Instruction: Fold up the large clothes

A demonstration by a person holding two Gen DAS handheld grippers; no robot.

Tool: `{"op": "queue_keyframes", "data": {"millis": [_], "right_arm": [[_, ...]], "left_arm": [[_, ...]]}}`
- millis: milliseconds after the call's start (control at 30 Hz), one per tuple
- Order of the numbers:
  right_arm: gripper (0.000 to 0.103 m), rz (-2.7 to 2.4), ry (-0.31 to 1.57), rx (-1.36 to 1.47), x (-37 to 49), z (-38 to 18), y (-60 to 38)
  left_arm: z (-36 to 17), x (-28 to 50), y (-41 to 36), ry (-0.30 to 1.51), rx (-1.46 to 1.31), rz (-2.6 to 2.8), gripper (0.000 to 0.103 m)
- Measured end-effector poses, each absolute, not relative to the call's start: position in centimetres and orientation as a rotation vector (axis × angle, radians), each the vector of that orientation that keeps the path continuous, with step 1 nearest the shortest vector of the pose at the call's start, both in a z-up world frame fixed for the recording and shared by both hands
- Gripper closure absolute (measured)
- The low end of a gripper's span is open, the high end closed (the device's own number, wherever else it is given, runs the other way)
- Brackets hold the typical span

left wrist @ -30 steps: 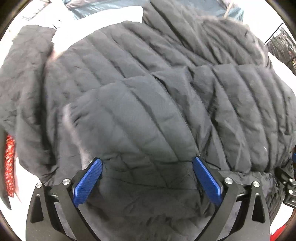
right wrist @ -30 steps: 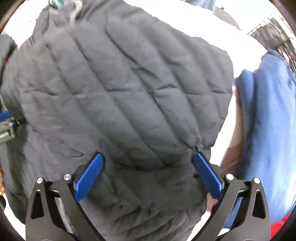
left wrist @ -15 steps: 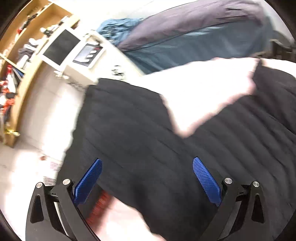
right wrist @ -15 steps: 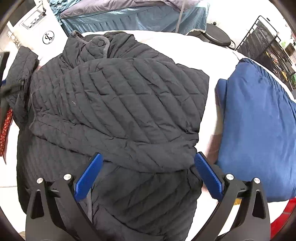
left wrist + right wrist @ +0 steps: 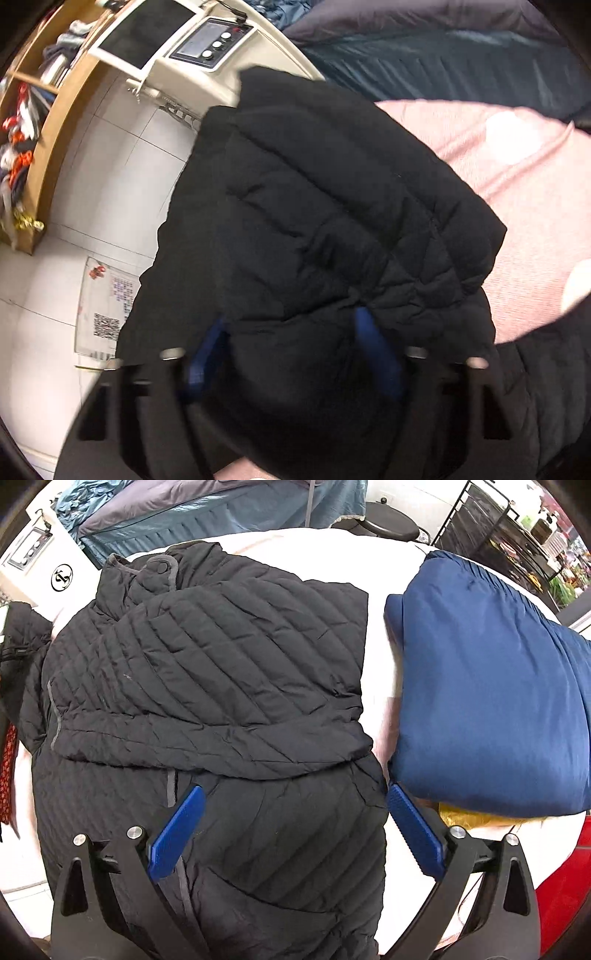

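Two tongs over one black quilted jacket on the bed, and I have fabric only on the left.

My left tongs are closing, with a bunched fold of the jacket between the blue pads; the picture is blurred, so I cannot tell whether they already pinch it. That fold lies at the bed's left edge, beside the tiled floor and a white appliance. My right tongs stand wide and are just starting to close, with nothing gripped, above the jacket's lower part. The jacket lies spread on the bed, one flap folded across its middle, collar toward the far edge. A folded blue garment lies just beside it on the right.
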State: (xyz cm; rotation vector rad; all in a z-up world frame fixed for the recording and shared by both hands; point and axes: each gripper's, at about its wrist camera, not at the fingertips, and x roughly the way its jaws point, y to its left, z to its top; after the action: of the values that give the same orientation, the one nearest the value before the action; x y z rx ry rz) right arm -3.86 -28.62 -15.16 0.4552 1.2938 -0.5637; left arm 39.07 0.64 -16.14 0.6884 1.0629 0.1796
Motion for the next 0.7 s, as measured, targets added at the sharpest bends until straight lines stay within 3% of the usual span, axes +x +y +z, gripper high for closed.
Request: {"op": "queue_keyframes", "data": {"millis": [67, 167, 233, 433, 700], "right_arm": [[0.016, -0.543, 1.29, 0.435, -3.2, -14.9, -28.1], [0.023, -0.499, 1.275, 0.393, -1.9, -14.2, -27.2], [0.029, -0.463, 1.261, 0.369, -0.9, -13.7, -26.6], [0.036, -0.37, 1.223, 0.325, 0.8, -12.6, -24.9], [0.036, -0.282, 1.199, 0.323, 1.8, -12.0, -23.5]], "left_arm": [[-14.3, 38.6, 2.4, 1.059, 0.59, 0.155, 0.071], [-11.5, 38.1, 5.4, 1.084, 0.399, 0.11, 0.089], [-9.7, 37.4, 7.7, 1.092, 0.283, 0.078, 0.094], [-3.8, 31.4, 10.9, 1.003, 0.115, -0.047, 0.098], [0.4, 19.0, 5.0, 0.907, 0.044, -0.545, 0.099]]}}
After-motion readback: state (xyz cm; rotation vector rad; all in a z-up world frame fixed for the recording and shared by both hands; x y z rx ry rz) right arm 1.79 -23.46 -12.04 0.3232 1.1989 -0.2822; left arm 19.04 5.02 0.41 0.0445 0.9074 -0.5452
